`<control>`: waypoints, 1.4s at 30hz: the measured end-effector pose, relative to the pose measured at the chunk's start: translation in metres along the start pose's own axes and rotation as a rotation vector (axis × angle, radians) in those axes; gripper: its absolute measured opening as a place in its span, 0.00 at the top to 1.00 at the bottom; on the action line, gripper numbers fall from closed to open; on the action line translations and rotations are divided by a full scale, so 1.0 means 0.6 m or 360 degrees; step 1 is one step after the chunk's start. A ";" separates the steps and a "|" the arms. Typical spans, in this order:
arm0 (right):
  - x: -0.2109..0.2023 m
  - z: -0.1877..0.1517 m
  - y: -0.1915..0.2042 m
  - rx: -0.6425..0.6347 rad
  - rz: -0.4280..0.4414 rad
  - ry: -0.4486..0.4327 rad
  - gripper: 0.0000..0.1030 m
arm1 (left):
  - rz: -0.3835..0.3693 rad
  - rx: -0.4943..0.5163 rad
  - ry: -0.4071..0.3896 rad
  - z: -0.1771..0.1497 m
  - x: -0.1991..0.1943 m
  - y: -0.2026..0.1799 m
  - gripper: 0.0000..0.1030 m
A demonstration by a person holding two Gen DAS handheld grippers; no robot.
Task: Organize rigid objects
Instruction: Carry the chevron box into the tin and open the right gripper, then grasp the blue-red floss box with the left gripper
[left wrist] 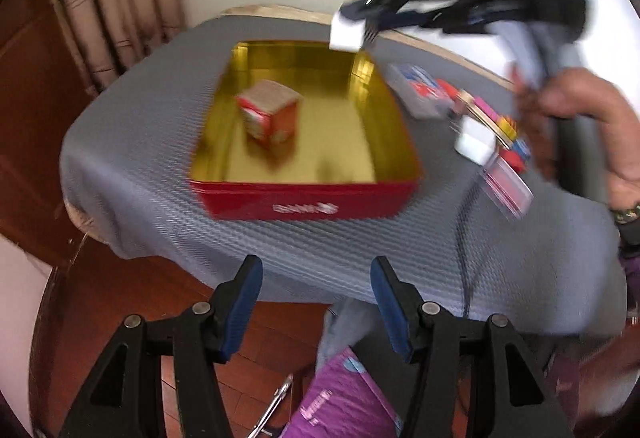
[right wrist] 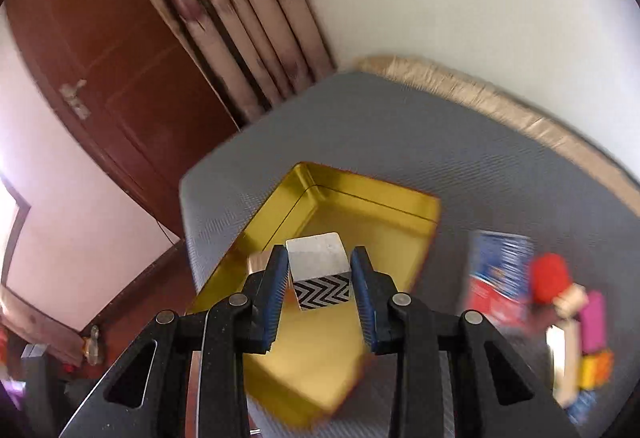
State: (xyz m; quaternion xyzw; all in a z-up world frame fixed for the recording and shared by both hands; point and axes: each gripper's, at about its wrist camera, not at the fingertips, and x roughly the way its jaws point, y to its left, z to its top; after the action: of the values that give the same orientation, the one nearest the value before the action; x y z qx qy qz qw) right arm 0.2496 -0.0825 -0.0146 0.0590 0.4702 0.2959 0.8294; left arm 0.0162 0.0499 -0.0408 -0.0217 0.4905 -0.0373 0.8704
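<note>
A red tin (left wrist: pixel 304 200) with a gold inside stands open on the grey cloth. A small red and orange box (left wrist: pixel 270 118) sits in it. My right gripper (left wrist: pixel 352 26) hangs over the tin's far right corner, shut on a white cube (left wrist: pixel 345 34). In the right wrist view the cube (right wrist: pixel 316 256) shows a black-and-white zigzag face, clamped between the blue pads of the right gripper (right wrist: pixel 320 252) above the tin (right wrist: pixel 360 198). My left gripper (left wrist: pixel 316 264) is open and holds nothing, at the table's near edge, short of the tin.
Right of the tin lies a cluster: a blue and red card box (left wrist: pixel 416 86), a white block (left wrist: pixel 476 142), coloured blocks (right wrist: pixel 592 322), a clear case (left wrist: pixel 508 186). A person's hand (left wrist: pixel 580 110) is above them. A curtain and a brown door stand behind; a purple packet (left wrist: pixel 340 398) lies below.
</note>
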 end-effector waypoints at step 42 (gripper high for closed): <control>-0.167 -0.241 -0.126 0.0167 -0.0819 -0.0357 0.07 | -0.0003 0.0058 0.0033 -0.008 0.011 -0.003 0.44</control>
State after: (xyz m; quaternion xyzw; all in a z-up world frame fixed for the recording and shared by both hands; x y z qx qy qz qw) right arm 0.1265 -0.2248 -0.0481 0.0130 0.3896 0.0425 0.9199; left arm 0.0157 0.0475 -0.0488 -0.0059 0.4987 -0.0474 0.8655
